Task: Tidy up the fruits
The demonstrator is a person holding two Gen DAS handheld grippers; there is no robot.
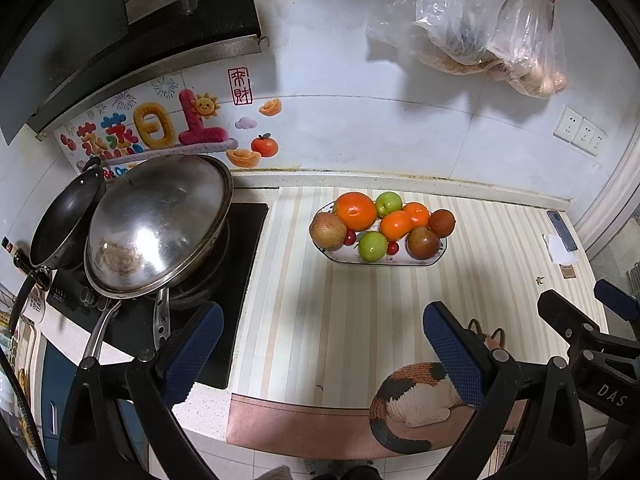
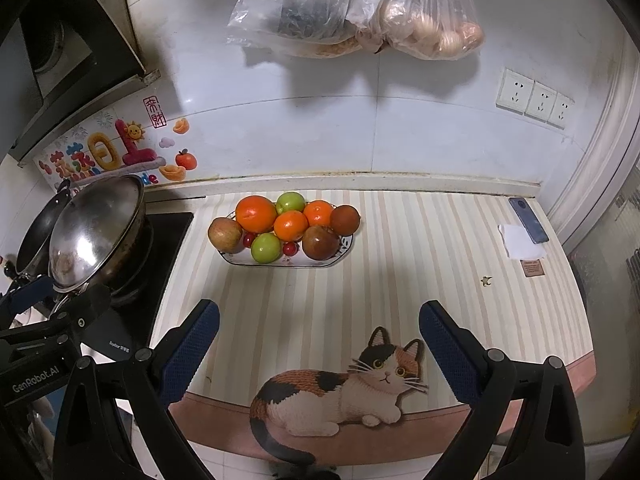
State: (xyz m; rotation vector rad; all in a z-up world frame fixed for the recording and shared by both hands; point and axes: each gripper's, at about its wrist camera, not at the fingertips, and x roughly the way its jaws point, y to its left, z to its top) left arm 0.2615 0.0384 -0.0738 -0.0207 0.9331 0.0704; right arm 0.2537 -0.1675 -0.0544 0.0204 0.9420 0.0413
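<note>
Fruit: we see glossy round oranges, two smooth green apples, dull red-brown apples and small red cherries heaped on the plate [image 2: 347,245], near the back wall of the desk [image 2: 400,280]
Plate: shallow, white, elongated with angled corners and a dark rim line
Mat: we read the striped cream mat [image 2: 460,248] as soft fabric, with a knitted-look calico cat [image 2: 340,392] at its front edge
Left claw [image 1: 322,352]: fingers spread wide, holding nothing, blue textured pads, hovering above the mat well short of the plate
Right claw [image 2: 318,348]: likewise spread apart and holding nothing, above the cat
Left view only: we get the domed steel lid [image 1: 160,220] and black wok [image 1: 66,220] in full
Right view only: we see the cat's whole face; the left view hides it behind a finger
</note>
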